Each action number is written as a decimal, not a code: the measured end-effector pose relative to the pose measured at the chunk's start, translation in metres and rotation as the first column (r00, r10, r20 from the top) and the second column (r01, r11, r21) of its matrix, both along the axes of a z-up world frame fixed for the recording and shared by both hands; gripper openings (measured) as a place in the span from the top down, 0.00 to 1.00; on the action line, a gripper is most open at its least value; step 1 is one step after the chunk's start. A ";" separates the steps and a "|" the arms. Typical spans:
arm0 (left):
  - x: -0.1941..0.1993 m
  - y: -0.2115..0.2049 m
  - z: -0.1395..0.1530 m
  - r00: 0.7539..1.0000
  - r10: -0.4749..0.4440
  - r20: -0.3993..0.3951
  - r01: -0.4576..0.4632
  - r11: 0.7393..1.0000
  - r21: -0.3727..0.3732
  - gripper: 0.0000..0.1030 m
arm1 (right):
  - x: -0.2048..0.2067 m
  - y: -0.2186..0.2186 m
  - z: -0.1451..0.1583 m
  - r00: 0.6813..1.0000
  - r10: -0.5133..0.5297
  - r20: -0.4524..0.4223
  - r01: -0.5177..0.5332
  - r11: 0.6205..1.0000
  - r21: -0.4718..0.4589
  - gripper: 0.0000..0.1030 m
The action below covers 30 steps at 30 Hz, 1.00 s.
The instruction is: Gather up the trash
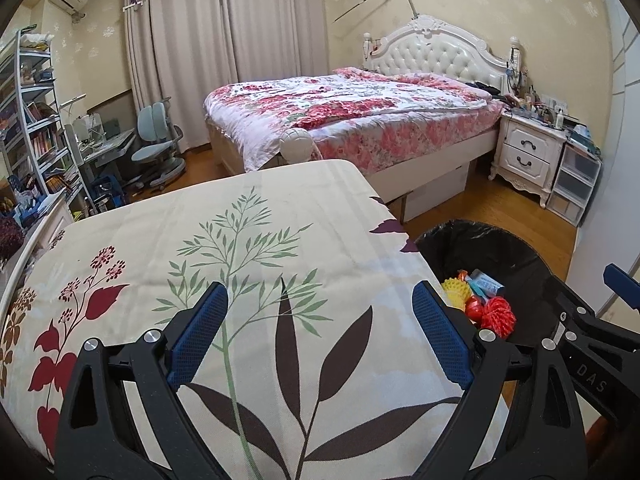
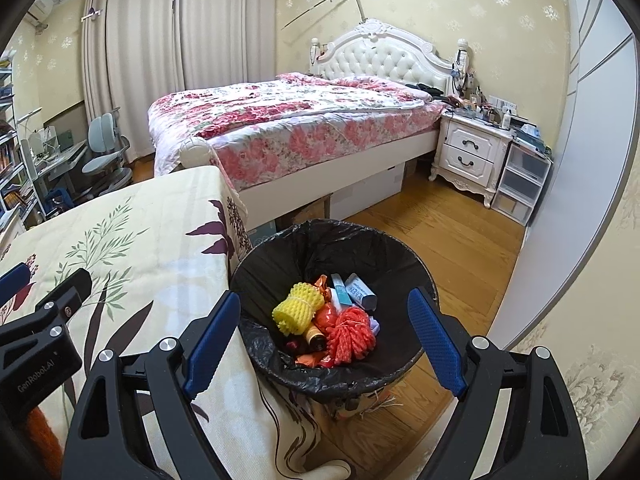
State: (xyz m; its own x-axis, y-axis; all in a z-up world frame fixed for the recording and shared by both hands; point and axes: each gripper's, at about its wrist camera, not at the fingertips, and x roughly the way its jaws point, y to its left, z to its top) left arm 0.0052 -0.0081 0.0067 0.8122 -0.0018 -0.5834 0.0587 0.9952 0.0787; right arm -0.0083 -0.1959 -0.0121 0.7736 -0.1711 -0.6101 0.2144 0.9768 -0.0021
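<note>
Only two printed marks can be read. In the left wrist view, the white letters "DAS" stand on the black plastic body of the right hand-held gripper (image 1: 624,292) at the lower right edge. In the right wrist view, "GenRobot.AI" stands in white on the black plastic body of the left hand-held gripper (image 2: 44,276) at the lower left. Print on the blue-and-white packets in the black-lined bin is too small to read.

A table (image 1: 256,240) draped in a cream cloth (image 2: 132,248) printed with green sprigs and dark and red leaves stands on the wooden floor (image 2: 452,248), and just beside its edge a black-lined bin (image 2: 320,248) of bright trash rests on that floor.
</note>
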 end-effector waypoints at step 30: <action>-0.008 0.009 0.003 1.000 0.008 0.010 -0.008 1.000 -0.019 0.12 | -0.005 0.005 0.011 1.000 0.007 0.026 -0.007 1.000 -0.005 0.19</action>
